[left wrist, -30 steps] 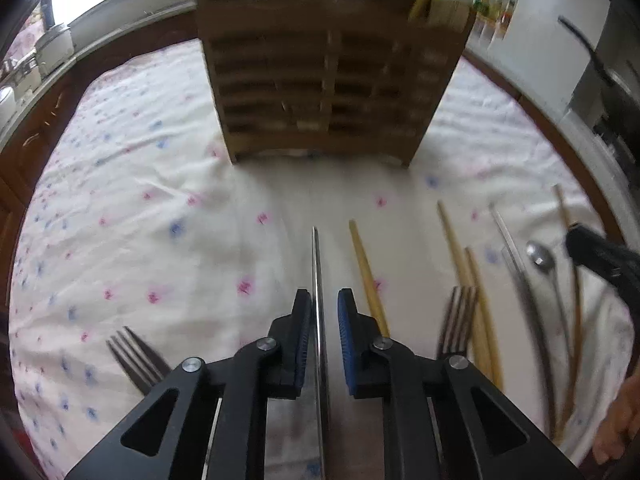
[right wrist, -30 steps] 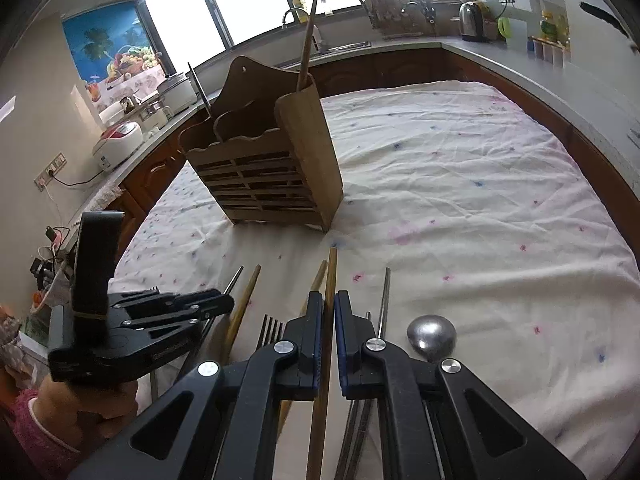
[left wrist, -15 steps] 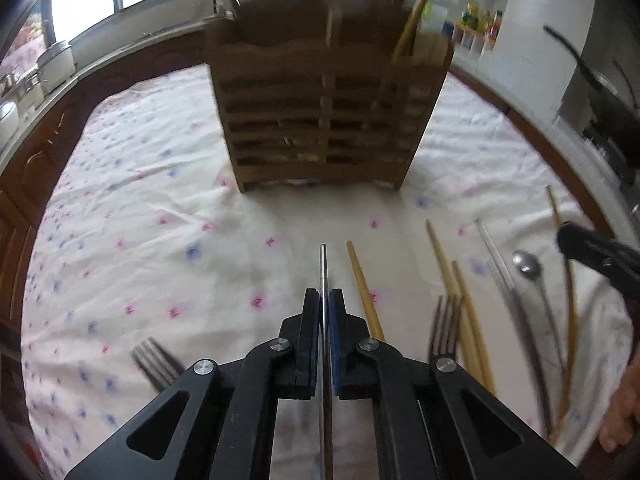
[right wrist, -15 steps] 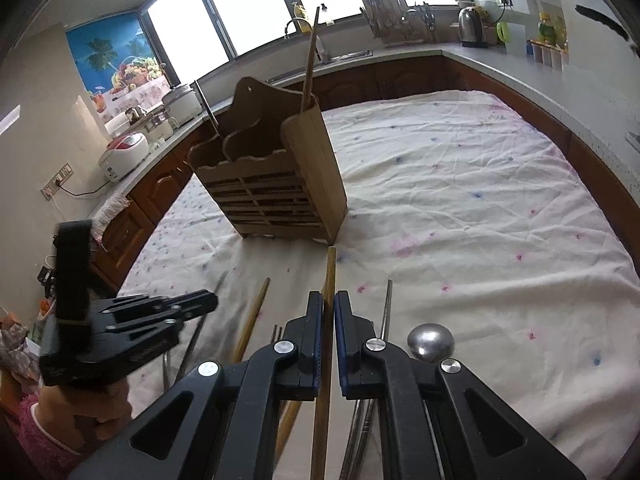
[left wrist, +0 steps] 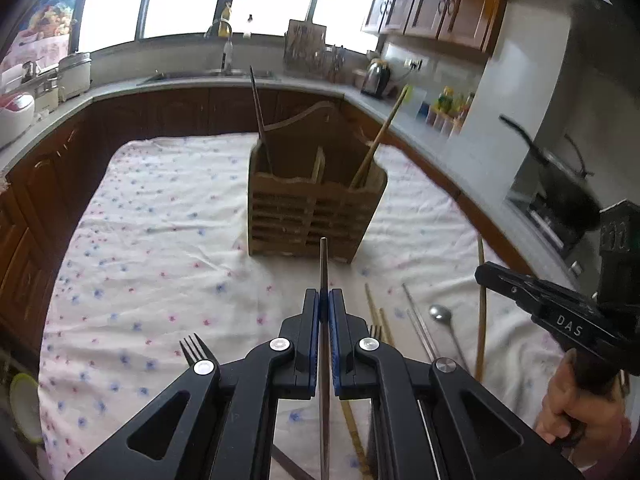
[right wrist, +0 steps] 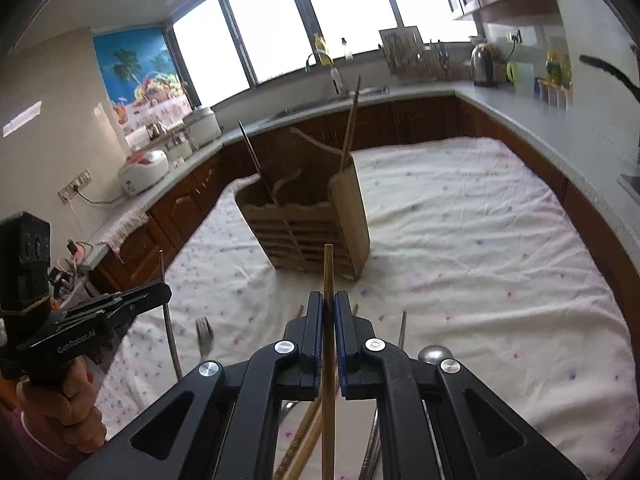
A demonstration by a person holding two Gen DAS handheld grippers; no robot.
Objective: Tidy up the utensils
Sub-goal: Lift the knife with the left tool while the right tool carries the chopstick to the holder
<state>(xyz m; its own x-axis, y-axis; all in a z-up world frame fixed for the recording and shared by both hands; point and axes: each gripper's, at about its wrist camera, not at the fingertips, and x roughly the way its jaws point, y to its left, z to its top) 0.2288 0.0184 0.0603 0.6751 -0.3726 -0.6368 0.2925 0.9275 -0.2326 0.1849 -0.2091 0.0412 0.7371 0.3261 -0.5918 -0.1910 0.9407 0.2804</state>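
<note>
Two sticks already stand in the wooden holder [left wrist: 316,204]; the left gripper [left wrist: 324,304] clamps a metal chopstick [left wrist: 324,264], the right gripper [right wrist: 328,308] clamps a wooden chopstick [right wrist: 328,272], and forks, a spoon [left wrist: 440,314] and more sticks lie near on the cloth [left wrist: 160,220].

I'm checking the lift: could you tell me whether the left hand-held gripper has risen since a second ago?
Yes. The left hand-held gripper has risen: the wooden holder now sits lower and smaller in its view, its open top visible.

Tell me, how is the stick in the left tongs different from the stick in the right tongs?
The left tongs pinch a thin grey metal chopstick; the right tongs pinch a thicker tan wooden chopstick. Both sticks point toward the wooden holder.
</note>
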